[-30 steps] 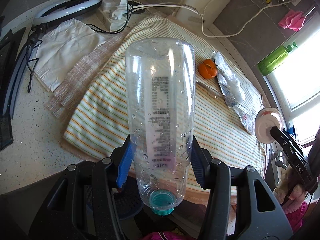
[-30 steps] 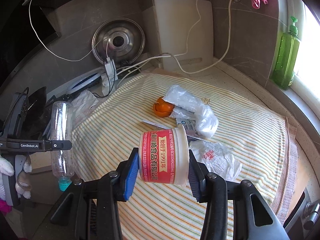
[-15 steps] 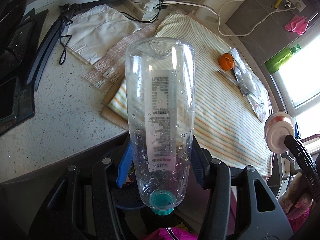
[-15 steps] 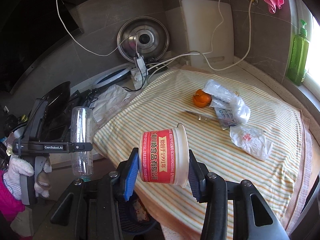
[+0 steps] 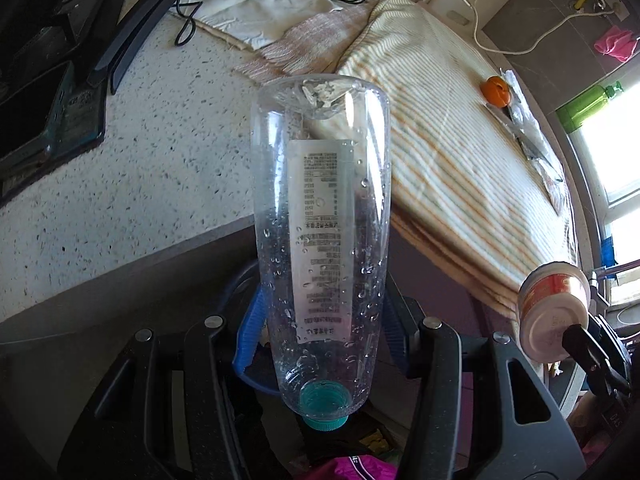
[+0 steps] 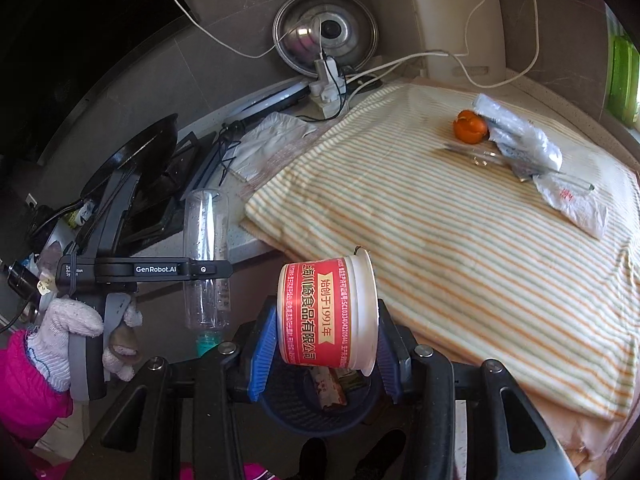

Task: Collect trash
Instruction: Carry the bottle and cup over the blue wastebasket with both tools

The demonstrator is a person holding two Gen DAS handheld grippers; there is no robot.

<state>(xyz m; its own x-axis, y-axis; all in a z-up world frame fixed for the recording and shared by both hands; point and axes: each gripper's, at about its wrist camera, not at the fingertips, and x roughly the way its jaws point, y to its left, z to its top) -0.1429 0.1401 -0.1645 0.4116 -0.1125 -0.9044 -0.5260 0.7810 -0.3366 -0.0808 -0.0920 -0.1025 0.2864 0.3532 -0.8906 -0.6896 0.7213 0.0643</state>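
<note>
Right wrist view: my right gripper (image 6: 322, 344) clamps the red cup (image 6: 328, 314) on its side, directly above the dark bin (image 6: 296, 408). Leftward, my left gripper (image 5: 320, 336) grips the bottle (image 5: 320, 232) cap-down, beside that bin.

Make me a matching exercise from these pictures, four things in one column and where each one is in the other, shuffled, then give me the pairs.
Things:
1. clear plastic bottle
2. red and white tub
3. orange peel
4. green bottle

Places:
A. lying on the striped cloth
B. held cap down in the left gripper
C. standing by the window
D. held on its side in the right gripper, above the dark bin

Pairs: 1-B, 2-D, 3-A, 4-C
</note>
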